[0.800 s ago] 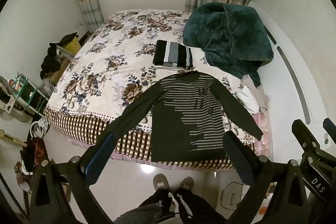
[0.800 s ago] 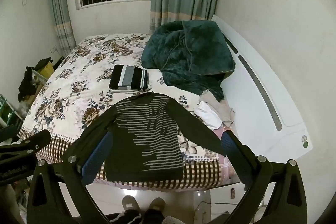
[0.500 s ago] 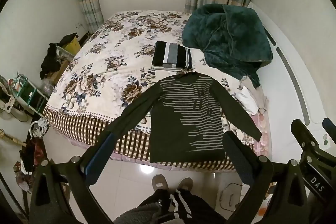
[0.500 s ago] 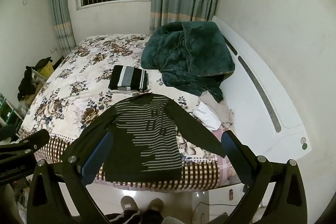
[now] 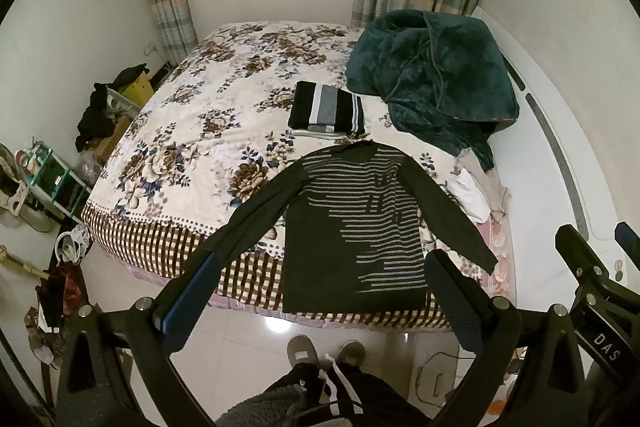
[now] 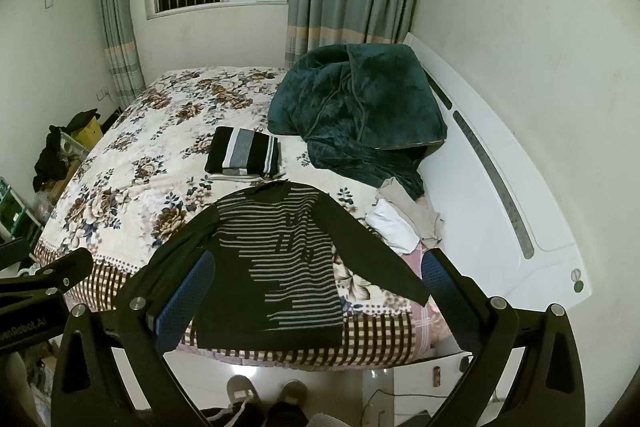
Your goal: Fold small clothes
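Note:
A dark long-sleeved sweater with grey stripes (image 5: 356,223) lies flat on the near edge of the flowered bed (image 5: 192,147), sleeves spread, hem hanging over the checked border. It also shows in the right wrist view (image 6: 280,259). A folded black, grey and white striped garment (image 5: 326,109) lies just beyond its collar, also in the right wrist view (image 6: 242,151). My left gripper (image 5: 320,267) is open and empty, held high above the floor before the bed. My right gripper (image 6: 314,267) is open and empty, likewise high and back from the sweater.
A teal plush blanket (image 5: 432,83) is heaped at the back right of the bed. White and beige clothes (image 5: 476,191) lie by the sweater's right sleeve. A white headboard (image 6: 500,187) runs along the right. Cluttered shelves and boxes (image 5: 60,171) stand left. The person's feet (image 5: 326,351) are on the tiled floor.
Both grippers have drifted slightly back and up from the bed, so the sweater sits a little higher in both views. Nothing on the bed has moved.

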The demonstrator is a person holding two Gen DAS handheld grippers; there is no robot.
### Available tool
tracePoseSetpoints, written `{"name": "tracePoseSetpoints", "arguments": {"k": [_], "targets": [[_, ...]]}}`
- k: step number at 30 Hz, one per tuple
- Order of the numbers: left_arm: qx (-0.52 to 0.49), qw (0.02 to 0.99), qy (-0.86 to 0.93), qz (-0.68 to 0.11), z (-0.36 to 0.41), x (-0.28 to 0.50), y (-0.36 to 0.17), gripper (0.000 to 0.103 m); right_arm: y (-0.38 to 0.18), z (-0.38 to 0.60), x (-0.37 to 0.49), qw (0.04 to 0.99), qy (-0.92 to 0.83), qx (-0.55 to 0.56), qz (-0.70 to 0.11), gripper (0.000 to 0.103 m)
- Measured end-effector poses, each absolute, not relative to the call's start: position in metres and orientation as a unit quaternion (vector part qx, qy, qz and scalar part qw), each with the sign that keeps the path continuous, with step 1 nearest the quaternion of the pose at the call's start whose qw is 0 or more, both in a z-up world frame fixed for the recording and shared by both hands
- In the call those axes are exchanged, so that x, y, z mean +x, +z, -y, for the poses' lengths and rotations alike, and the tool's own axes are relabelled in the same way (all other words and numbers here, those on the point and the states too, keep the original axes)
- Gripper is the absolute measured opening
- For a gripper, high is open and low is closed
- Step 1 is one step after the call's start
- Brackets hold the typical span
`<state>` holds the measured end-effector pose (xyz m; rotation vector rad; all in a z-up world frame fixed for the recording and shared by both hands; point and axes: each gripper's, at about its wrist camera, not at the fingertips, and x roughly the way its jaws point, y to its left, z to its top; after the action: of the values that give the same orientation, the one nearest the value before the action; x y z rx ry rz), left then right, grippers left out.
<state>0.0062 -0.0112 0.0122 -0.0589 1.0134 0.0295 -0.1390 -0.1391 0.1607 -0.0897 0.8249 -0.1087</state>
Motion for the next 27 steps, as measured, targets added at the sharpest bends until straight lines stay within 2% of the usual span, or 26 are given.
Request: {"name": "tracePoseSetpoints", "arguments": {"k": [27], "targets": [[-0.031,0.876,0.016,-0.482,0.009,0.013,0.019,0.103,0.155,0.148,-0.131,0.914,-0.046,-0.045,-0.400,0.103]]}}
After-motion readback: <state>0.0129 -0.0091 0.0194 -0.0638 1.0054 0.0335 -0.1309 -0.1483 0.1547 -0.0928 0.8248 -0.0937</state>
